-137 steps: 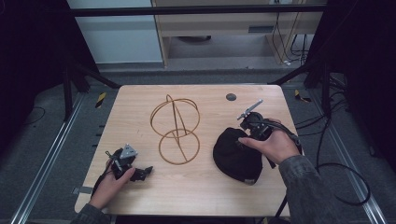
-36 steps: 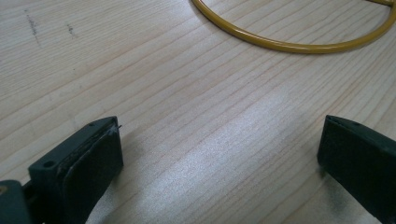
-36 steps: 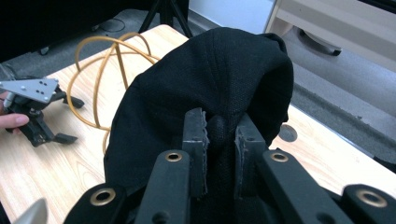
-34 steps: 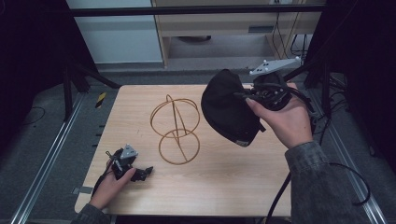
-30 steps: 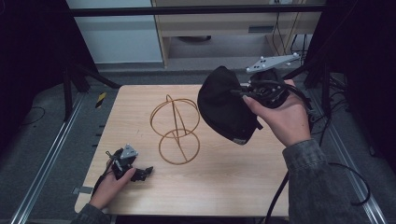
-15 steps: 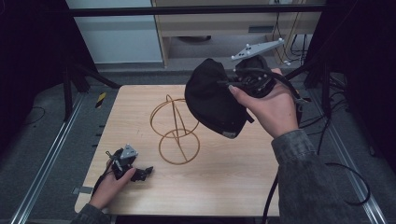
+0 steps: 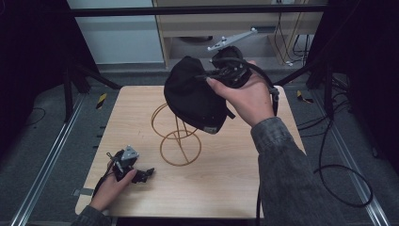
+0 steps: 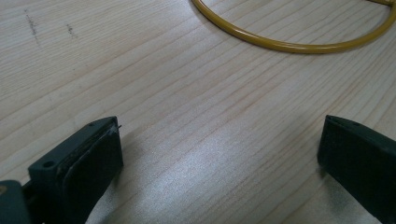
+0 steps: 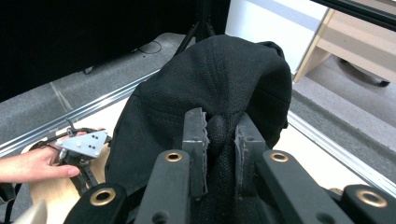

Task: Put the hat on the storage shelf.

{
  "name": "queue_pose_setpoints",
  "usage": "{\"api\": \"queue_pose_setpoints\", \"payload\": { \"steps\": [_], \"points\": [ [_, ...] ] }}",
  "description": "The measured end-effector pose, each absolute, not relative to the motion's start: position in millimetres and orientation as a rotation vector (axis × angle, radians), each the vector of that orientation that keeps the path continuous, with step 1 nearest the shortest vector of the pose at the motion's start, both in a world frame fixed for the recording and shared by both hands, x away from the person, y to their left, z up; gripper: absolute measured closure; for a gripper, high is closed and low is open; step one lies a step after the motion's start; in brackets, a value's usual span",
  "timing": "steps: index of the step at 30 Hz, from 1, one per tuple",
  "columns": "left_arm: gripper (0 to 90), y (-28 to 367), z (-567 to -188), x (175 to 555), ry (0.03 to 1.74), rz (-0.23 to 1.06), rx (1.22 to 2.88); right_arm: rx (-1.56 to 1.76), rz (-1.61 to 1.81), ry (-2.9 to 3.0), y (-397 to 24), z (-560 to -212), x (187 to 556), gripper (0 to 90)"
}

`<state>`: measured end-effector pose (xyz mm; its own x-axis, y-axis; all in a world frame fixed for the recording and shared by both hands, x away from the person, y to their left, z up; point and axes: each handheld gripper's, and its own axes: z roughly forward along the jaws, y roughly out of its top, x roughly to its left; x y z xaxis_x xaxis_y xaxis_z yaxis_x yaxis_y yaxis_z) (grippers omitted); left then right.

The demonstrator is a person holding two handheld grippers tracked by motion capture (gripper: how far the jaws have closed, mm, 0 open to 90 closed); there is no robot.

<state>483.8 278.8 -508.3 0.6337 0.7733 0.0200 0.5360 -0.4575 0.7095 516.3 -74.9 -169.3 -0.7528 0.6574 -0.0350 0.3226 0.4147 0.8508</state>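
Note:
A black cap [image 7: 193,96] hangs in the air over the top of a gold wire stand [image 7: 176,136] in the middle of the table. My right gripper [image 7: 214,75] is shut on the cap, a fold of black fabric pinched between its pads [image 9: 219,135]. In the right gripper view the cap [image 9: 210,88] bulges up ahead of the jaws. My left gripper [image 7: 146,173] rests on the table near the front left, held by a hand. Its jaws stand open with bare wood between them [image 8: 219,154], and the stand's ring base [image 8: 289,44] lies just ahead.
The wooden table [image 7: 263,188] has free room at the right and front. A small dark disc sat at the table's back right earlier and is now hidden behind the hand. Dark frame bars and cables [image 7: 339,155] surround the table.
My right gripper has carried the black cap up off the table and leftward, so it now hangs over the wire stand. The left gripper has stayed put.

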Motion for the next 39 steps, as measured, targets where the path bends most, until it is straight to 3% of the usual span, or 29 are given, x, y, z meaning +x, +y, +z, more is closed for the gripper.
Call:
{"api": "queue_pose_setpoints", "payload": {
  "steps": [22,39],
  "points": [
    [0.0,278.8,-508.3,483.8,1.018,0.448,2.172,0.774,1.161,2.433,-15.7,-176.0,537.2,78.3],
    [0.0,278.9,-508.3,484.2,1.013,0.446,2.174,0.727,1.097,2.487,7.2,-177.2,537.6,78.1]
  ]
}}
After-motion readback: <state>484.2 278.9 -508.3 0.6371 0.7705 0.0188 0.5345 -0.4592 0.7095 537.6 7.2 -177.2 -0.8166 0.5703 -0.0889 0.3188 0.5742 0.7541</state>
